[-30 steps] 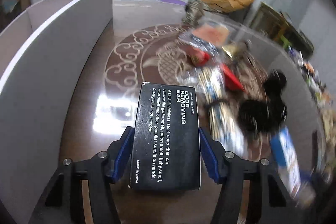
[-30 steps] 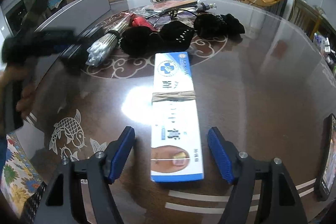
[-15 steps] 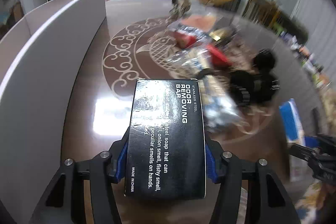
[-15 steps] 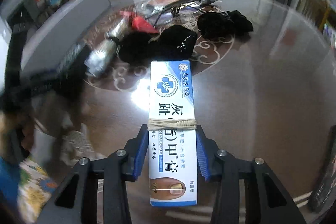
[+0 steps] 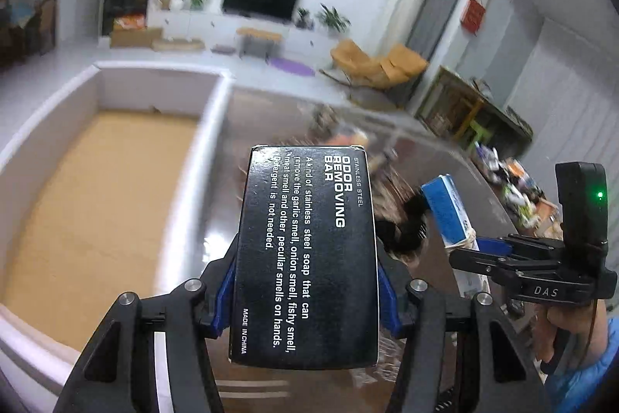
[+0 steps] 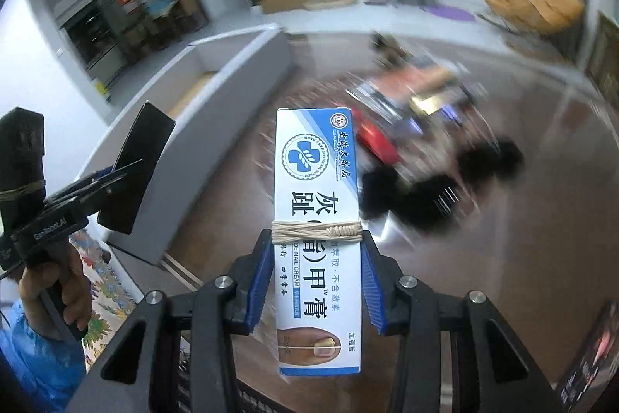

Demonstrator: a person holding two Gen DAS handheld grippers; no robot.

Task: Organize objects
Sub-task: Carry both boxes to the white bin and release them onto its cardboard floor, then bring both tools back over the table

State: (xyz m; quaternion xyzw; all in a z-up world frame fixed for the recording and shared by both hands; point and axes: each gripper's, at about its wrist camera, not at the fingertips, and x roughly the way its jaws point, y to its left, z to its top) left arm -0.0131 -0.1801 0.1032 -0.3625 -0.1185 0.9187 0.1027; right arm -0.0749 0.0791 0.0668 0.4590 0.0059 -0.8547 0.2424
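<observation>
Black cardboard soap box (image 5: 305, 258) sat clamped in the left claw (image 5: 305, 291), blue-and-white cream carton (image 6: 318, 239) in the right claw (image 6: 315, 281); left of both, the white bin (image 5: 216, 111) looked empty, clutter (image 6: 425, 149) unsorted beyond.

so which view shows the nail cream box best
The right wrist view: the nail cream box fills the centre, printed face up, a rubber band around it, gripped by the right gripper. The left wrist view shows it only small and side-on, partly hidden.

One black box (image 5: 307, 258), one blue-white box (image 6: 318, 239), one white bin (image 5: 216, 111), two grippers.
</observation>
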